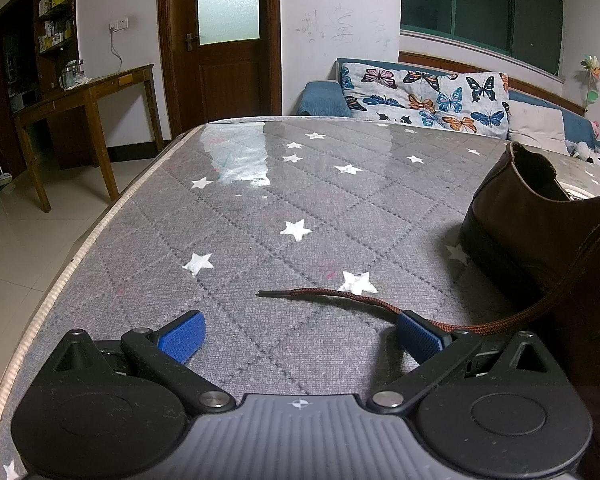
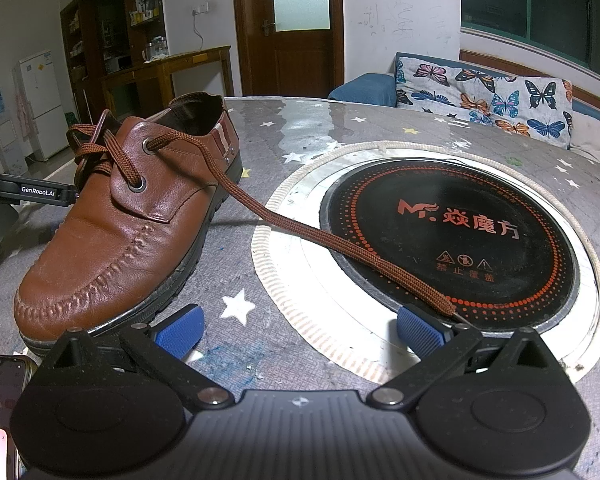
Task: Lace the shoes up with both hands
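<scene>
Two lace ends are laid across the right fingers of wide-open tongs: left tongs [image 1: 300,334], right tongs [image 2: 300,332]. Brown leather shoe [image 2: 128,216] is seen left of centre, its right lace [image 2: 320,236] running diagonally toward lower right.

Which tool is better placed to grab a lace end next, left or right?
Likely left: its lace end lies between the open left tool fingers. The right tool has its lace tip outside, by one pad.
</scene>
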`<action>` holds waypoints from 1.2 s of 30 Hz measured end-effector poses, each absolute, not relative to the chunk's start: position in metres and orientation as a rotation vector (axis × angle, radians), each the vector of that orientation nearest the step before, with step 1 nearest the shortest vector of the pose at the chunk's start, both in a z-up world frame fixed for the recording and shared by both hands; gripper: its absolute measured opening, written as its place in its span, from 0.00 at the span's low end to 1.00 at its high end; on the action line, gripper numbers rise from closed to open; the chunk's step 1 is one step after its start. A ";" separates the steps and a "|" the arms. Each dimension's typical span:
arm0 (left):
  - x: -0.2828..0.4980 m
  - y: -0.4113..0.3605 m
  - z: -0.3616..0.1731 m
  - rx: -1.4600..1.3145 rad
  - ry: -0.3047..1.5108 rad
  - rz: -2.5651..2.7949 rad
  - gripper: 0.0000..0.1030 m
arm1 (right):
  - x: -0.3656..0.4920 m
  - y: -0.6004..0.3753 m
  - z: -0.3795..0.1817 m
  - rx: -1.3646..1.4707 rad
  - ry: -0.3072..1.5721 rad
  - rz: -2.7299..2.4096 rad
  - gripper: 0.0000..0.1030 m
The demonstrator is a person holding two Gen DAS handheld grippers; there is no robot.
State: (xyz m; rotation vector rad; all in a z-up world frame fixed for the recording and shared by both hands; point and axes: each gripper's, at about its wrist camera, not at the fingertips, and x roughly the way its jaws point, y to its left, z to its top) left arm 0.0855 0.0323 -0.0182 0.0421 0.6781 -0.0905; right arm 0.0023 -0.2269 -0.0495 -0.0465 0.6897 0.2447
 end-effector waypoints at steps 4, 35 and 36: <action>0.086 0.033 -0.018 0.042 0.678 -0.091 1.00 | 0.002 -0.227 -0.049 -0.047 0.690 0.245 1.00; 0.086 0.033 -0.018 0.042 0.678 -0.090 1.00 | -0.009 -0.292 -0.043 0.038 0.697 0.011 1.00; 0.086 0.033 -0.018 0.042 0.678 -0.090 1.00 | -0.009 -0.296 -0.043 0.046 0.694 -0.009 1.00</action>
